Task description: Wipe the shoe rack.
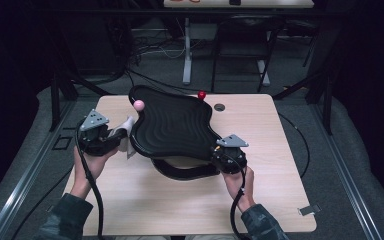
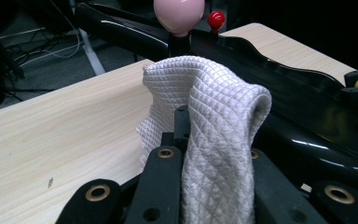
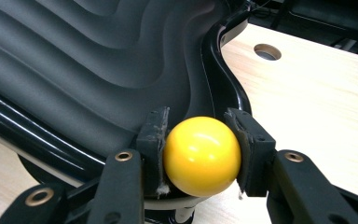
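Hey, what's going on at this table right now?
A person works at a wooden table with a gripper in each hand. The left gripper is shut on a white waffle-weave cloth beside a black wavy board with ball knobs. The right gripper is clamped on the board's yellow ball. A pink ball and a red ball stand at the board's far edge.

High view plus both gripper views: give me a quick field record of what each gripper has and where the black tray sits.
left gripper: shut on the white waffle-weave cloth, beside the tray's left edge
right gripper: shut on the yellow ball knob at the tray's near right corner
black tray: glossy, wavy rim, ribbed surface, resting on a black base on the wooden table
pink ball knob: far left corner of tray
red ball knob: far right corner of tray
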Motion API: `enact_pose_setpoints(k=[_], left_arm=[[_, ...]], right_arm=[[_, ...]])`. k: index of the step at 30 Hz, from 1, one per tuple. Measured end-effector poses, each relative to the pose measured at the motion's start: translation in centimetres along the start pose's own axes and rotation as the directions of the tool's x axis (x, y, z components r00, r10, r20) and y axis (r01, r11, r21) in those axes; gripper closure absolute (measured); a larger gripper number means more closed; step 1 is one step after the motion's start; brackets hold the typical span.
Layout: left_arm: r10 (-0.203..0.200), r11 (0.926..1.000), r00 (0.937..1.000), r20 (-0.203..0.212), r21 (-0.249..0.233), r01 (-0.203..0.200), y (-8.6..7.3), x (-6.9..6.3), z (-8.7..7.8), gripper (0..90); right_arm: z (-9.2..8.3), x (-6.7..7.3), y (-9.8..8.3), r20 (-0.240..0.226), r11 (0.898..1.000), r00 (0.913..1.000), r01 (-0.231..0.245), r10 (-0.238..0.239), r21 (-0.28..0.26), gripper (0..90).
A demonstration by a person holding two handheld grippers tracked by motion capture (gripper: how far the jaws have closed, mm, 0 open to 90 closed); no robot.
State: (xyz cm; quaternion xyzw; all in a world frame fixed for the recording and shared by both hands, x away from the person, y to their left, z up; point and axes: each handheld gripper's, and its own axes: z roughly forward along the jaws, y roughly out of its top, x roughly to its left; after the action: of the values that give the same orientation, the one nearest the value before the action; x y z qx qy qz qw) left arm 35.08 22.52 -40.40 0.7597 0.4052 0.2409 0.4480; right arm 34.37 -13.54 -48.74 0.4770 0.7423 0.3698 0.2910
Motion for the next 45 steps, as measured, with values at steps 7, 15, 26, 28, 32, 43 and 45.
enact_pose_setpoints(k=[7,15,26,28,32,43,45], left_arm=[[0.034,0.9994,0.9994,-0.008,0.002,-0.034,-0.7,-1.1,-1.4,85.6],[0.075,0.9971,0.9971,-0.007,0.012,-0.075,-1.3,-2.7,-3.1,85.5],[0.122,0.9909,0.9924,0.009,0.055,-0.123,-1.9,-5.2,-4.4,85.4],[0.126,0.9899,0.9917,0.024,0.063,-0.127,-2.1,-5.5,-4.5,85.3],[0.129,0.9874,0.9901,0.054,0.084,-0.134,-2.2,-6.2,-4.5,85.3],[0.115,0.9904,0.9922,0.047,0.071,-0.119,-2.1,-5.2,-4.4,85.1],[0.114,0.9909,0.9929,0.035,0.068,-0.116,-1.9,-4.8,-4.3,85.1]], right_arm=[[0.2,-0.1,0.1,0.008,1.000,1.0000,-0.004,0.004,0.002,59.8],[0.2,0.0,0.1,0.007,1.000,1.0000,0.000,0.000,0.004,59.8],[0.2,-0.2,0.2,0.001,1.000,1.0000,0.008,-0.008,0.007,59.8],[0.2,-0.2,0.2,-0.004,1.000,0.9999,0.011,-0.011,0.009,59.8],[0.3,-0.2,0.2,-0.006,1.000,0.9999,0.013,-0.013,0.006,59.7],[0.3,-0.5,0.2,-0.025,0.999,0.9991,0.036,-0.036,-0.001,59.8],[0.3,-0.6,0.2,-0.030,0.999,0.9989,0.037,-0.037,-0.003,59.8]])
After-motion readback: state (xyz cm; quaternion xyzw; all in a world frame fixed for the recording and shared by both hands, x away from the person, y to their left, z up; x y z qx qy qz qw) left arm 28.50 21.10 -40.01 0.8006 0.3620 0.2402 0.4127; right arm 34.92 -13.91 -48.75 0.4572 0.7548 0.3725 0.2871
